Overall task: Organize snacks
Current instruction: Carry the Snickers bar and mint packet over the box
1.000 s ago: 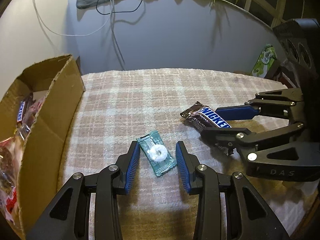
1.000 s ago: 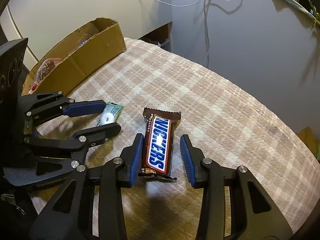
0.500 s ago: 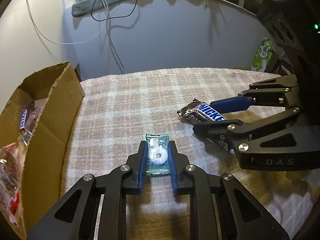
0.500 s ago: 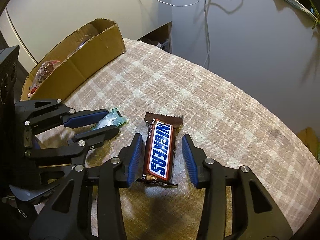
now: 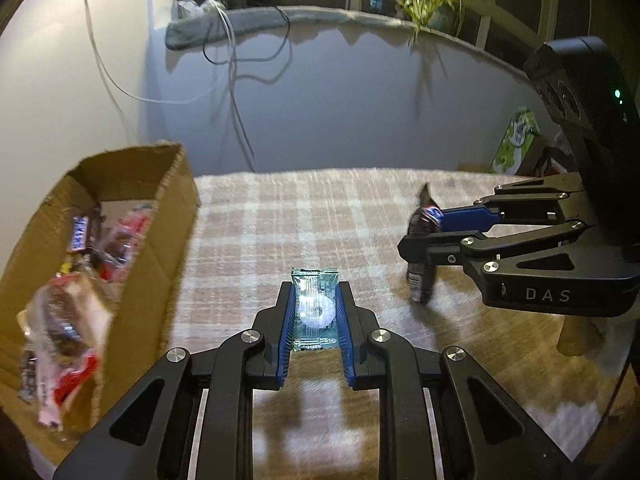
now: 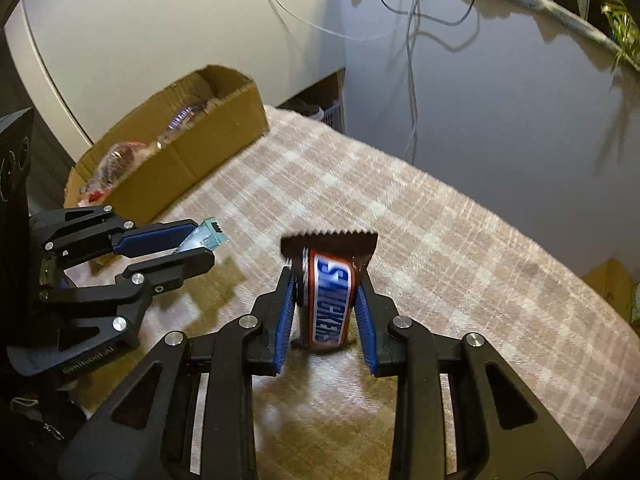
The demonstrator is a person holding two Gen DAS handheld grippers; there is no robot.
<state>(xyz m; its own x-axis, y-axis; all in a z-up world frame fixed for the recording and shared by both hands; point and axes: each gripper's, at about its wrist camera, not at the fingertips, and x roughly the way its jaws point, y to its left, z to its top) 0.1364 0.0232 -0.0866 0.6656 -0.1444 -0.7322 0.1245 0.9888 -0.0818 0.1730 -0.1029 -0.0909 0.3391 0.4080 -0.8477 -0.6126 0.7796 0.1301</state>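
Left gripper (image 5: 314, 312): clamped on the mint packet (image 5: 315, 308), blue pads pressing both long edges.
Mint packet: small green see-through wrapper with a white ring-shaped sweet inside; held clear of the cloth, its far end sticking out past the fingertips.
Right gripper (image 6: 326, 300): jaws have just been closing and now pinch the Snickers bar (image 6: 330, 300) across its width.
Snickers bar: brown wrapper with blue lettering, lifted and tilted, its serrated end pointing away from the camera; from the left wrist view it hangs end-down between the right gripper's fingers.
Worktop (image 6: 460, 248): covered by a beige and pink plaid cloth, bare under both grippers apart from their shadows.
Cardboard box (image 5: 160, 240): open-topped, at the left edge of the worktop, just beside the left gripper; holds several wrapped snacks, one of them another Snickers.
Background: pale wall with hanging cables (image 5: 224, 60), a grey ledge, a potted plant (image 5: 436, 4).
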